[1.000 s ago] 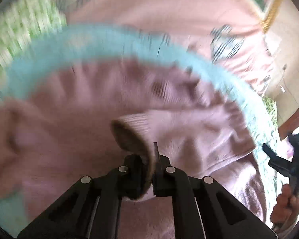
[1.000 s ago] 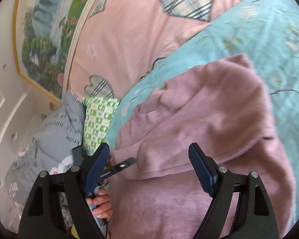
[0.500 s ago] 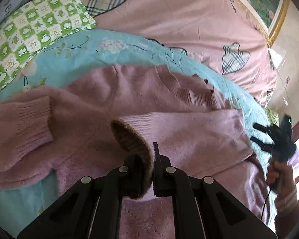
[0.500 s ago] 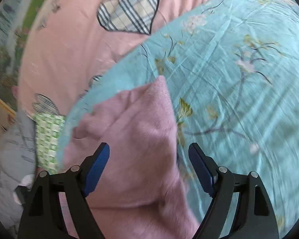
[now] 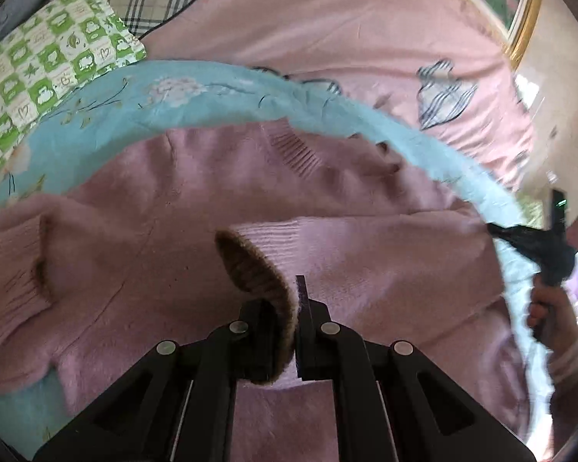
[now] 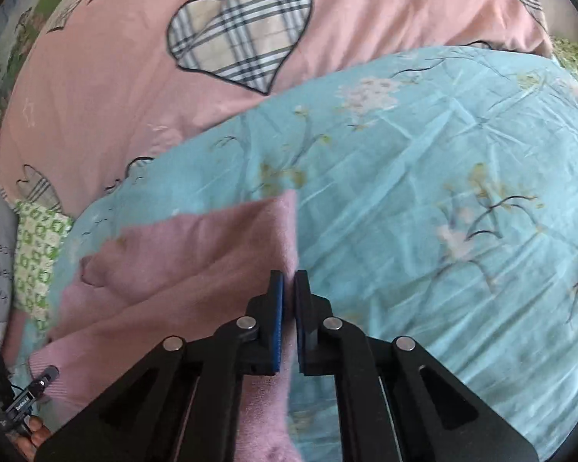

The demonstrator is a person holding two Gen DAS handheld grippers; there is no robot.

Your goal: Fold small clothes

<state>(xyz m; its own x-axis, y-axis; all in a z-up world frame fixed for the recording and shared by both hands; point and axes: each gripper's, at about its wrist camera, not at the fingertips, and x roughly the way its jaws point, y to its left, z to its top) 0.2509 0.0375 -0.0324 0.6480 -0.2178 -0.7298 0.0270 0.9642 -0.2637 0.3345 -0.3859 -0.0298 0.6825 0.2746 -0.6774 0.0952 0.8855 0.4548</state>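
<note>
A pink knit sweater [image 5: 173, 200] lies on a light blue floral sheet [image 5: 96, 107]. My left gripper [image 5: 294, 308] is shut on the ribbed cuff [image 5: 266, 254] of one sleeve, which is laid across the sweater's body. The other cuff [image 5: 15, 269] lies at the left. My right gripper [image 6: 289, 288] is shut on the sweater's right side edge [image 6: 285, 231], over the blue sheet [image 6: 443, 192]. The right gripper also shows at the right of the left wrist view [image 5: 520, 238].
A pink quilt with plaid hearts [image 6: 242, 42] lies beyond the blue sheet. A green checked pillow [image 5: 46, 65] sits at the upper left, also in the right wrist view [image 6: 34, 254]. A gold picture frame [image 5: 520, 11] hangs at the right.
My right gripper has moved to the sweater's right edge and closed on it; it was open before. My left gripper still holds the cuff, with the sleeve laid across the body.
</note>
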